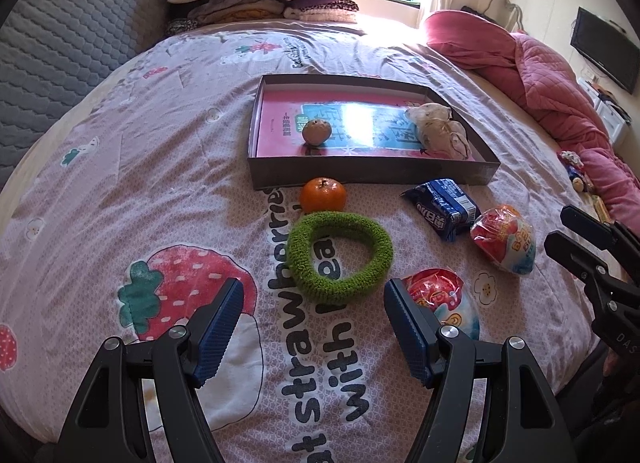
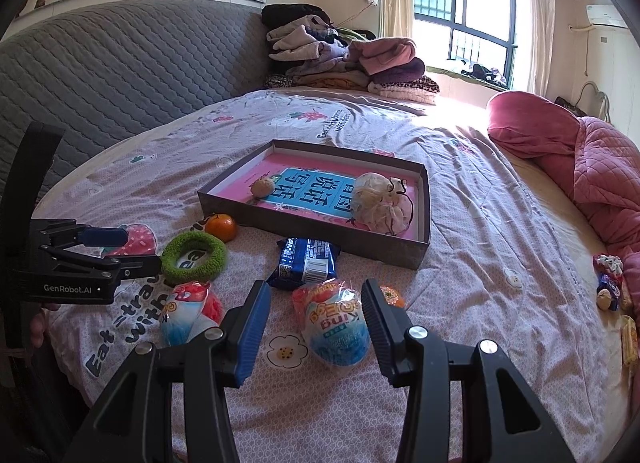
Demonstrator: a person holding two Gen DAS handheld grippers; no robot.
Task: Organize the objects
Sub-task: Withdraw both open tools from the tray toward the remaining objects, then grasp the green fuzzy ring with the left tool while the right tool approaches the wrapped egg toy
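- My left claw [image 1: 314, 317] hangs with its jaws spread wide and nothing between them, low in the left wrist view, above the bed [image 1: 120, 191].
- The green knitted ring [image 1: 340, 253] lies just beyond those fingertips, mid-frame, touching the orange [image 1: 323, 195] behind it.
- My right claw [image 2: 316, 319] stands open around the foil-wrapped egg [image 2: 334, 329], lower centre of the right wrist view; I cannot tell whether either pad touches it.
- A second wrapped egg [image 2: 188, 313] lies to its left, near the blue snack packet [image 2: 306, 263].
- The shallow box [image 2: 416, 251] sits mid-frame, holding a small brownish fruit [image 2: 262, 187] and a pale drawstring pouch [image 2: 382, 203].
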